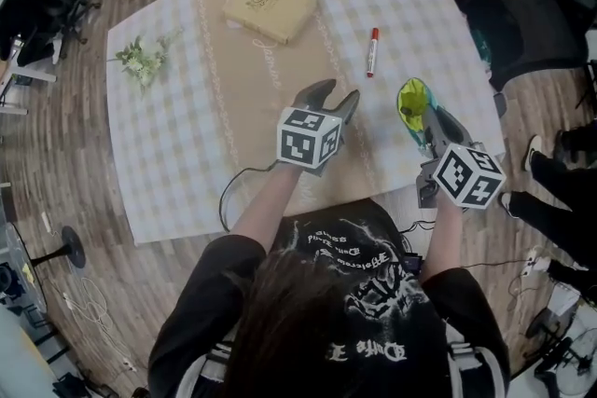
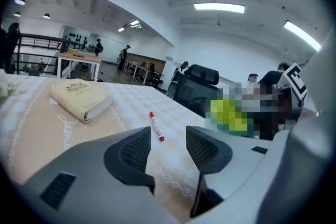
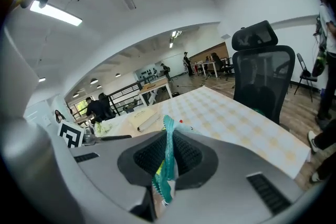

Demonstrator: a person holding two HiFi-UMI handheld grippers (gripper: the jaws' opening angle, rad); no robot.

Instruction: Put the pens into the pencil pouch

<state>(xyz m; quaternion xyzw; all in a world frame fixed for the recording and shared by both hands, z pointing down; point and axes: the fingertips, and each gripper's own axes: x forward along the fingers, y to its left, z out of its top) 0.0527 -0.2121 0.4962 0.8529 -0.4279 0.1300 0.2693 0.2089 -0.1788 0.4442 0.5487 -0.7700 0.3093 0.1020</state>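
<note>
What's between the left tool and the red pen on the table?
Nothing: only bare tablecloth separates left tool and pen, per the left gripper view.
</note>
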